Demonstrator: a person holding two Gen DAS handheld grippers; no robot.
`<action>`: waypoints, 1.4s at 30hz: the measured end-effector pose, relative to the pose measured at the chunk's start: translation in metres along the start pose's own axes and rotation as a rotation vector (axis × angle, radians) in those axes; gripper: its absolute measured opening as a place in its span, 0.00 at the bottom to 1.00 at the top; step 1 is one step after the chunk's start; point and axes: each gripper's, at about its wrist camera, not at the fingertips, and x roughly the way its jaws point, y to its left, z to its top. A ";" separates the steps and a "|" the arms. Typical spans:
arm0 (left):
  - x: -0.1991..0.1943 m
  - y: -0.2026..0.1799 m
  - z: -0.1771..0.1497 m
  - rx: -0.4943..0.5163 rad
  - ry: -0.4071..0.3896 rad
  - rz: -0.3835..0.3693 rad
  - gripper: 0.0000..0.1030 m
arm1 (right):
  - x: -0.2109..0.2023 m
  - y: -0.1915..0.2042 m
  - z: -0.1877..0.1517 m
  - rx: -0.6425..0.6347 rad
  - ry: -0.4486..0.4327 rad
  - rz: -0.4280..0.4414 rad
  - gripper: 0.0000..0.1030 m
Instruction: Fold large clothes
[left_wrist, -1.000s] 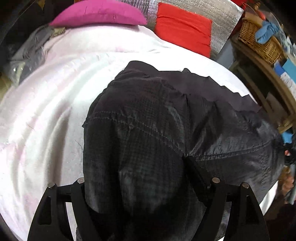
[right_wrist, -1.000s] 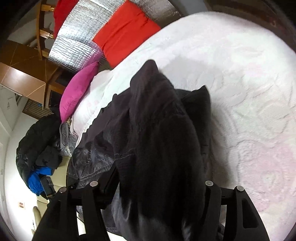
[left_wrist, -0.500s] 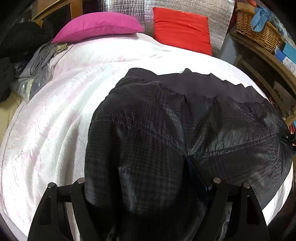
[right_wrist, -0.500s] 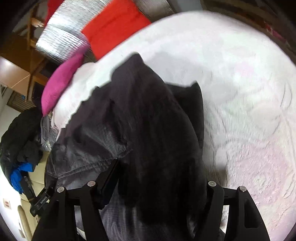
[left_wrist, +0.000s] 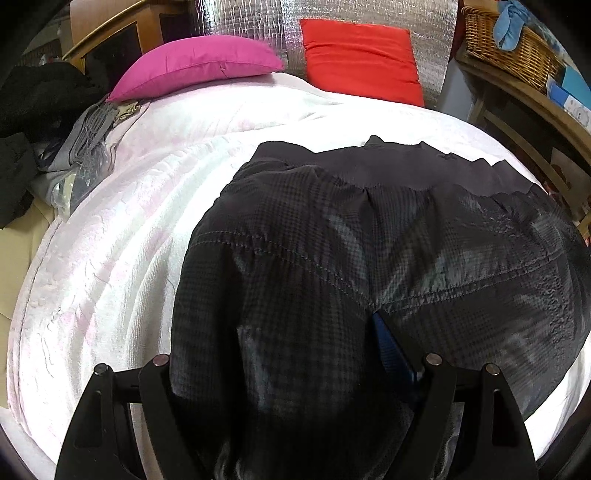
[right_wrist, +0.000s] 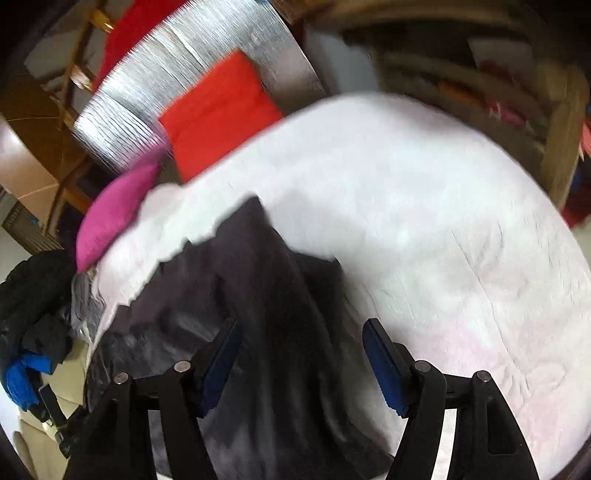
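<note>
A black quilted jacket lies spread on the white bedspread, its dark ribbed hem toward the pillows. My left gripper is low on it with its jaws wide. Puffy fabric bulges between them and hides the left pad, while the blue right pad shows at the fabric's edge. In the right wrist view a fold of the jacket runs between the fingers of my right gripper. That gripper is open, both blue pads are bare, and the right pad is clear of the cloth over the bedspread.
A pink pillow and a red pillow lean at the silver headboard. Dark clothes and grey items are piled at the bed's left edge. A wicker basket stands on wooden shelves to the right.
My right gripper has lifted off the jacket, so its pads, buried in fabric before, now show. The left view has tipped up a little, with the jacket still between its fingers.
</note>
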 end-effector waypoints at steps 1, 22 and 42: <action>-0.001 0.002 0.002 -0.003 0.004 -0.004 0.80 | 0.001 0.008 0.001 -0.016 -0.019 0.009 0.69; 0.050 0.043 0.051 -0.205 0.038 -0.107 0.70 | 0.109 0.048 0.034 -0.075 0.037 -0.114 0.48; 0.022 0.037 0.046 -0.158 -0.042 0.047 0.67 | 0.062 0.042 0.020 -0.019 -0.051 -0.094 0.68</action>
